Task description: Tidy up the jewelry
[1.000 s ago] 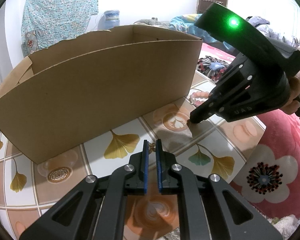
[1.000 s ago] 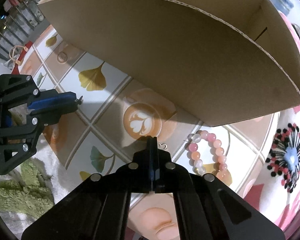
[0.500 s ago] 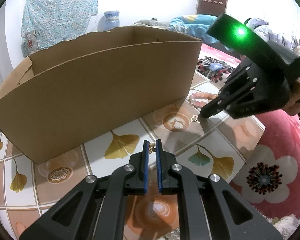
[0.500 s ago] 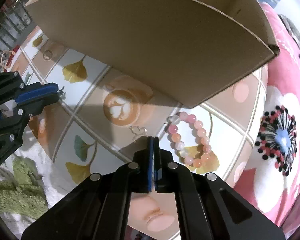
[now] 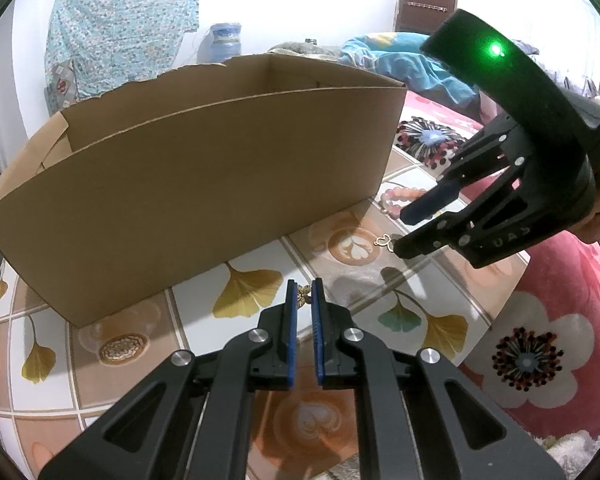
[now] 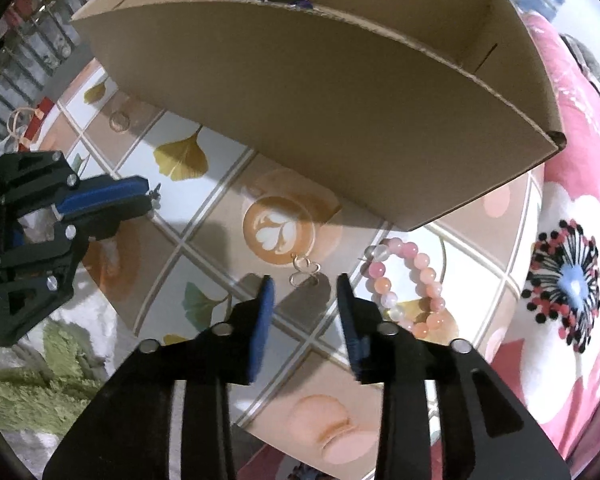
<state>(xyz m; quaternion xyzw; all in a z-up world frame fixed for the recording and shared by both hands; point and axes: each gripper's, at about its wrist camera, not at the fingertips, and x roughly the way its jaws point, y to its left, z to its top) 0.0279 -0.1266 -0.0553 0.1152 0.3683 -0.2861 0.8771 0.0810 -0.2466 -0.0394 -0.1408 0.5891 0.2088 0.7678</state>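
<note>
Right gripper (image 6: 304, 286) jaws opening since earlier; earring (image 6: 305, 270) just beyond them.

The left gripper (image 5: 305, 292) pinches a small gold butterfly charm (image 5: 304, 294) between its blue fingers (image 5: 290, 332) above the patterned bench (image 5: 244, 296). A cardboard box (image 5: 204, 184) stands behind. To the right, the right gripper (image 5: 410, 228), its jaws opening, hangs over a gold earring (image 5: 384, 241) near a pink bead bracelet (image 5: 400, 200).
</note>
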